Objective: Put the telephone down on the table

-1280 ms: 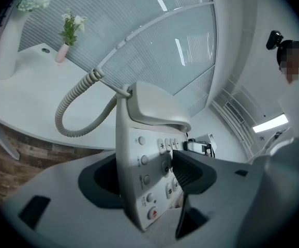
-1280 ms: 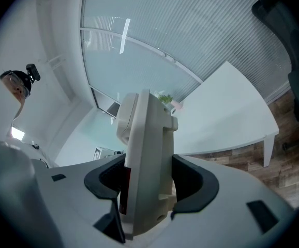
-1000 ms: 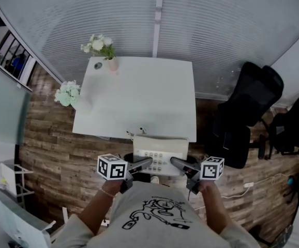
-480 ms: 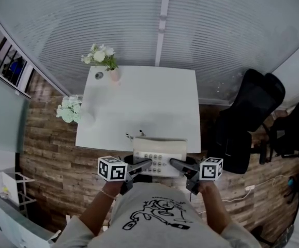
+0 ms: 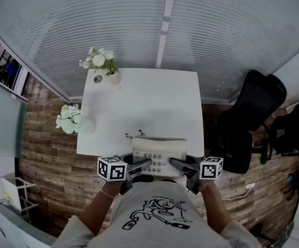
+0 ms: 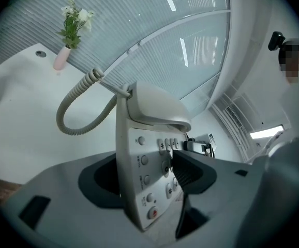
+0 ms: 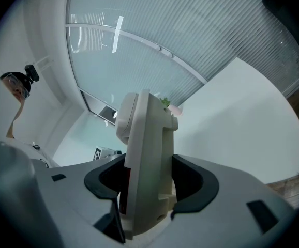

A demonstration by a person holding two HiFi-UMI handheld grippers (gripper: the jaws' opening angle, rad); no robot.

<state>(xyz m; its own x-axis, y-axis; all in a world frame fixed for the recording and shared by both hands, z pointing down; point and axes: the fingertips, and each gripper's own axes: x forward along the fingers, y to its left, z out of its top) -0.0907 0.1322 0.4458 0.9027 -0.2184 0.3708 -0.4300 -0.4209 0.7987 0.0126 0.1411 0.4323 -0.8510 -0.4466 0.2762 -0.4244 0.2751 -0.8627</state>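
Both grippers are clenched on the telephone — the left gripper on its left side, with one jaw on the keypad, the right gripper on its right side. The telephone is at the near edge of the white table, partly over it — whether it touches the top, I cannot tell. Its coiled cord loops out from the handset. A vase with flowers stands at the far left corner.

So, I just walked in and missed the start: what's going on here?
A person grips a beige desk telephone with two handheld grippers, the left gripper clamped on its keypad end, the right gripper on the opposite end. It is at the near edge of the white table, not yet released. A vase of flowers stands at the far left corner.
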